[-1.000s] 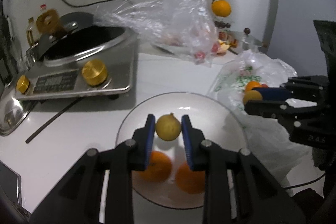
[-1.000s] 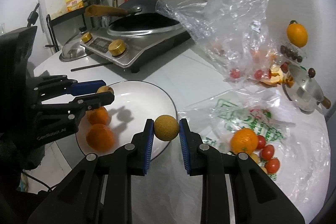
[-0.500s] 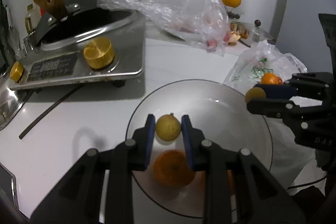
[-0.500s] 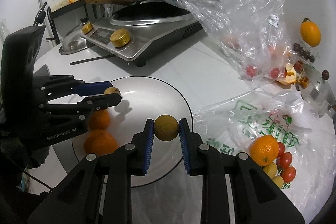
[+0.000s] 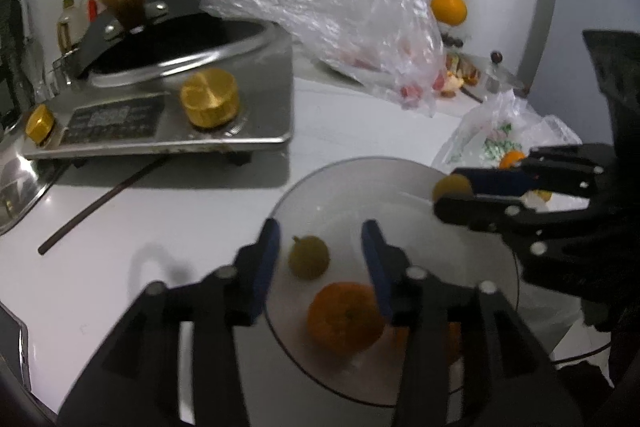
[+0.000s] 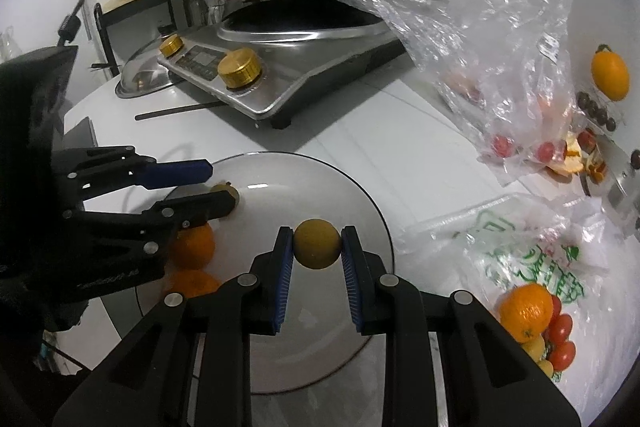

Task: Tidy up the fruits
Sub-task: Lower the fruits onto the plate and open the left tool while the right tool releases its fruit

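Note:
A white plate [image 5: 384, 203] lies on the white counter with an orange [image 5: 344, 319] on it. My left gripper [image 5: 320, 241] hovers over the plate's near side, and its jaws are opening. A small yellow fruit [image 5: 309, 257] sits between the pads, close to the left one, with neither pad pressing on it. My right gripper [image 6: 317, 241] is shut on a round brownish-yellow fruit [image 6: 317, 243] above the plate [image 6: 320, 183]. In the right wrist view the left gripper [image 6: 218, 187] comes in from the left above two oranges [image 6: 194, 247].
A steel cooker [image 5: 160, 115] with a wok stands at the back left, with a dark stick [image 5: 108, 199] in front of it. A clear plastic bag [image 6: 500, 39] is at the back. A printed bag [image 6: 532, 267] on the right holds an orange [image 6: 526, 311] and tomatoes.
The left jaws have spread apart and let go of the small yellow fruit over the plate. Both grippers have come further over the plate. The right gripper still holds its fruit.

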